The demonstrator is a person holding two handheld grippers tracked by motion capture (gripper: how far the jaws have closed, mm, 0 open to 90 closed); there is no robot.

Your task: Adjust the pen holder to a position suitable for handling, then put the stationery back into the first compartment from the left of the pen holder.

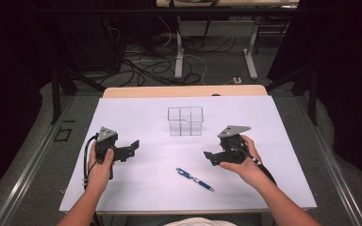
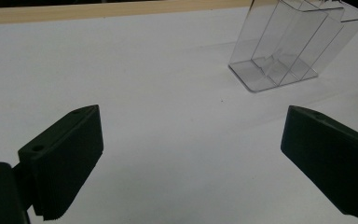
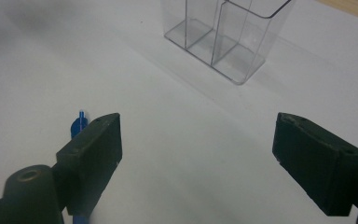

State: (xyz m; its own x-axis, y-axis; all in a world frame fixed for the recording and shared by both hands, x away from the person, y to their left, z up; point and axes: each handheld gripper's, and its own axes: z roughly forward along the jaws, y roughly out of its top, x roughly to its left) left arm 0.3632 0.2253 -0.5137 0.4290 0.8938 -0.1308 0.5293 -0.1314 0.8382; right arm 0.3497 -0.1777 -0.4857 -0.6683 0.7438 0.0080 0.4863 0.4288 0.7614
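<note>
A clear plastic organizer (image 1: 185,121) with several compartments stands upright at the middle of the white table top (image 1: 136,188). A blue pen (image 1: 195,179) lies flat near the front edge, right of centre. My left gripper (image 1: 133,148) hovers left of the organizer, open and holding nothing. In the left gripper view its jaws (image 2: 191,140) stand wide apart, with the organizer (image 2: 289,42) ahead to the right. My right gripper (image 1: 209,157) is right of centre, just above the pen, open and holding nothing (image 3: 196,149). Its left jaw partly hides the pen (image 3: 79,122); the organizer (image 3: 223,32) lies ahead.
A wooden strip (image 1: 184,91) runs along the table's far edge. Beyond it are desk legs (image 1: 179,52) and tangled cables (image 1: 141,66) on the floor. Dark metal frame bars (image 1: 56,94) flank the table on both sides.
</note>
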